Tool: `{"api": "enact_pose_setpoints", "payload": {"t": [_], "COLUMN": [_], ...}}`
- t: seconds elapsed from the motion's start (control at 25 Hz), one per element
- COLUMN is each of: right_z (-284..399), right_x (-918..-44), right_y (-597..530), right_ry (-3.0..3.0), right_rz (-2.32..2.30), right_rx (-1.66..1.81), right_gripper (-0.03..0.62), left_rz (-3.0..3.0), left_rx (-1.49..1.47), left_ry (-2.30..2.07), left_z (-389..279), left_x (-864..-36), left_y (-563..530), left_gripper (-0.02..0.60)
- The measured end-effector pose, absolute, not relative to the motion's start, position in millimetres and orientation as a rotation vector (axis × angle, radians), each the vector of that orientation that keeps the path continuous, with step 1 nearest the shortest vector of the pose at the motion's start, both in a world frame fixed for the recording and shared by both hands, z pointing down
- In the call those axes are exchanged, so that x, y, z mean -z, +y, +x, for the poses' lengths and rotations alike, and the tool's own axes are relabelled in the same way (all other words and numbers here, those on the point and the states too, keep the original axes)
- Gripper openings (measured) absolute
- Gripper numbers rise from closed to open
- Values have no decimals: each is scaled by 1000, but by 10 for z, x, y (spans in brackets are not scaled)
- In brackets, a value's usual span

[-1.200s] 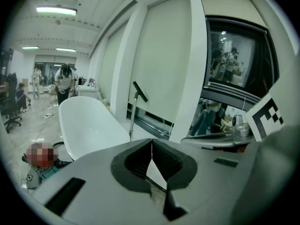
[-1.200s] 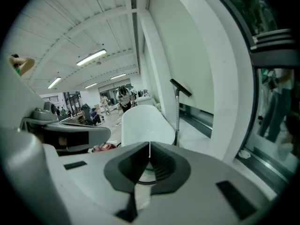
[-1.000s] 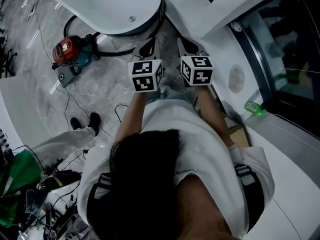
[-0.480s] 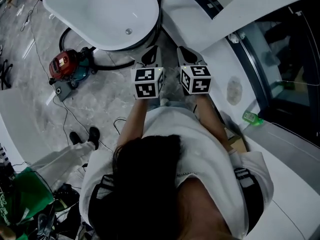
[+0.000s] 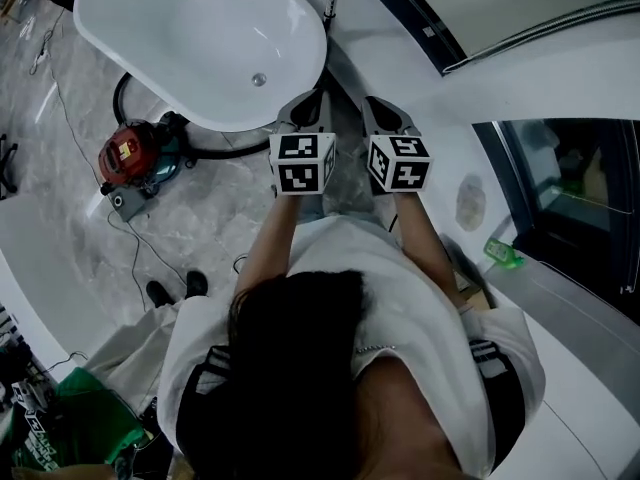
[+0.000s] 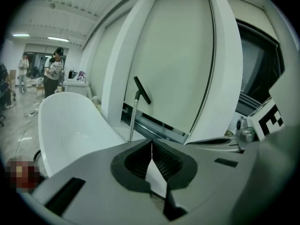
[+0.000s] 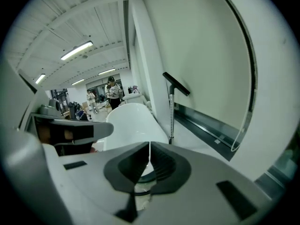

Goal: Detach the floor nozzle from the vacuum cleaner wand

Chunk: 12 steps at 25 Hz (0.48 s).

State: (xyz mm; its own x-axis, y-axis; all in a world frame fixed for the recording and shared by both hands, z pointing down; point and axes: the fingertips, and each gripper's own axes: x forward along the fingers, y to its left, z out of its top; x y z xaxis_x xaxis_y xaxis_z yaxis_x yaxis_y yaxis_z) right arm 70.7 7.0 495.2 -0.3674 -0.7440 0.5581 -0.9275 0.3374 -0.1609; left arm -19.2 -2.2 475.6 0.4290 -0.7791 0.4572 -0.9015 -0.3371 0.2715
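A red canister vacuum cleaner (image 5: 128, 157) sits on the marble floor left of a white bathtub, and its black hose (image 5: 225, 151) curves round the tub's base. A thin metal wand (image 6: 134, 114) stands upright against the white wall, with a slanted black head (image 6: 142, 90) at its top. The right gripper view also shows the wand (image 7: 171, 118) and its black head (image 7: 176, 84). My left gripper (image 5: 303, 110) and right gripper (image 5: 386, 116) are held side by side in front of me. They point towards the tub's end and the wall, well short of the wand. Both are shut and empty.
The white bathtub (image 5: 120, 23) fills the upper left. A dark glass enclosure (image 5: 575, 183) and a green bottle (image 5: 503, 253) stand at the right. Another person's shoes (image 5: 172, 288), loose cables and a green bag (image 5: 70, 433) lie at the lower left. People stand far off (image 6: 55, 71).
Both grippers have moved forward together towards the tub and the wall, and the tub now fills more of the head view. Their jaws have stayed shut.
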Motion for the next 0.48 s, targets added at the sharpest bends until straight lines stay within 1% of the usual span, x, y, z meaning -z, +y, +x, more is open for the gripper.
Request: {"api": "enact_pose_setpoints", "payload": {"t": [0.24, 0.48], "right_z": [450, 405], "right_x": [-4877, -4791], "right_y": [-493, -886], "right_ry": [-2220, -2202], "right_rz": [1510, 1584], "right_rx": [-639, -635], "right_gripper": [17, 17], "left_rz": [2258, 2315], "left_rx": [-348, -347], "left_ry": [-1382, -1348], "left_z": [-408, -504], "left_x": [-4677, -4568], "left_y": [-602, -1052], "left_gripper": [5, 6]}}
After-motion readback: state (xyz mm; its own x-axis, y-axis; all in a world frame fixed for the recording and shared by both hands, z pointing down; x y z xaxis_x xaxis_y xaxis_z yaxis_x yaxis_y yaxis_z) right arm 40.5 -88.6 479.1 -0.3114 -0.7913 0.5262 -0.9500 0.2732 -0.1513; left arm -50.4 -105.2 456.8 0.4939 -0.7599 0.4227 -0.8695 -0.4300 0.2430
